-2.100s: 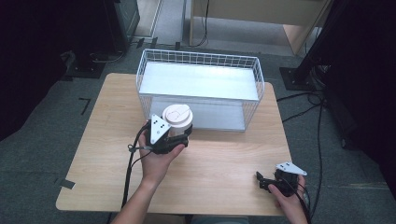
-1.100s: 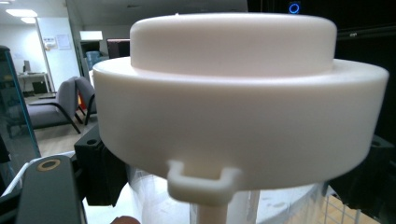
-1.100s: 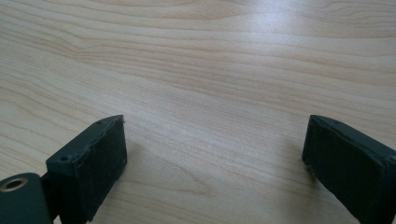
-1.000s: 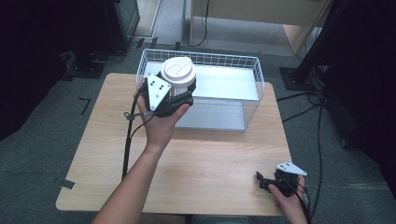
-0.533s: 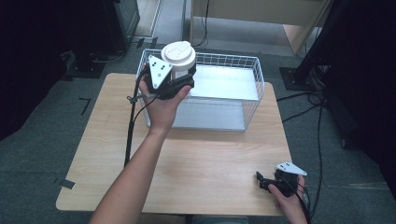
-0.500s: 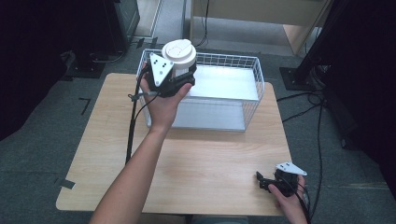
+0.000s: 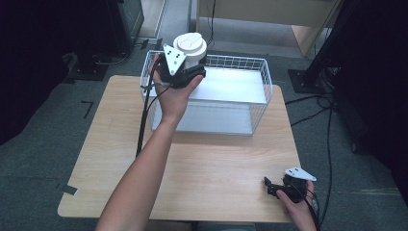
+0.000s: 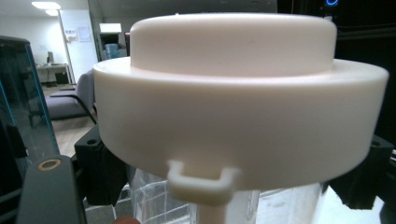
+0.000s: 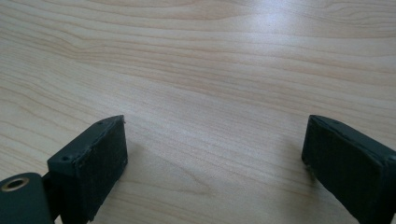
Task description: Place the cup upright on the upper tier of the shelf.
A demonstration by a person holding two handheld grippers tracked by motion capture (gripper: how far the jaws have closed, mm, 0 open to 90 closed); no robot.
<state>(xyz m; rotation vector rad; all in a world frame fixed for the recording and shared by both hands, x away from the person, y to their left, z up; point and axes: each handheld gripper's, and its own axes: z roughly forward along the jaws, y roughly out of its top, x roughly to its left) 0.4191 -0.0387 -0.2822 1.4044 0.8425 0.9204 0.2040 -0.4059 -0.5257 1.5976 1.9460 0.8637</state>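
The high view looks down and forward over the table [image 7: 202,168] and basket [image 7: 262,91], the left gripper view sits close against the jar [image 8: 233,107], and the right gripper view faces the same tabletop close up.

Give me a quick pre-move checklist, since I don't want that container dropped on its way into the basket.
1. Left gripper shut on the white-lidded container: ok.
2. Lid seated on the container: ok.
3. Container above the wire basket, near its back left corner: ok.
4. Basket floor under the container free: cannot tell.
5. Right gripper open, resting on the table, out of the way: ok.
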